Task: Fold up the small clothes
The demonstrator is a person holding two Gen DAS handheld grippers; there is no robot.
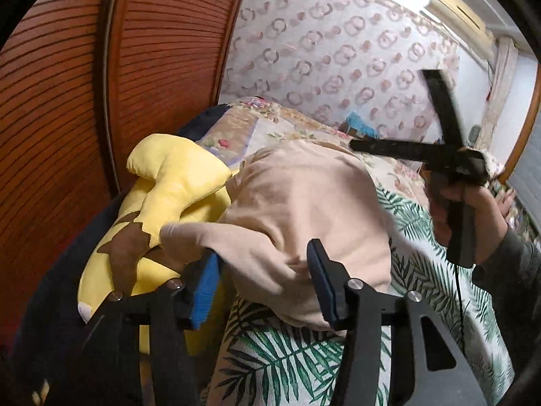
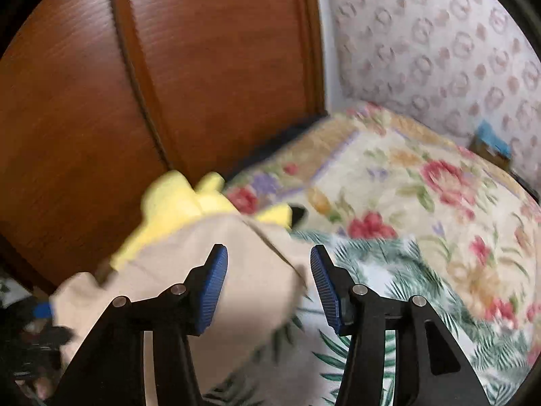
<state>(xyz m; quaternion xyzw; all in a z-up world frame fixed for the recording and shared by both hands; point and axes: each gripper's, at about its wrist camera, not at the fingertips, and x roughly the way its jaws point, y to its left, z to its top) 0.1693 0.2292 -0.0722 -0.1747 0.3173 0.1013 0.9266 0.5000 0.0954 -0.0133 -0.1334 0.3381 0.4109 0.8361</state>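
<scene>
palm-leaf bedding (image 1: 290, 365) covers the bed nearest the cameras. left tongs (image 1: 263, 284) stand apart around a fold of the beige garment (image 1: 304, 203), not clamped. right tongs (image 2: 268, 284) are apart too, empty, the garment's edge under the left pad. it lies bunched on the bed against a yellow plush toy (image 1: 169, 182). likely the opening step: gripping and spreading it flat (blur hides the seams). only the left view shows the right hand (image 1: 470, 209); only the right view shows the floral quilt (image 2: 422, 186) widely.
</scene>
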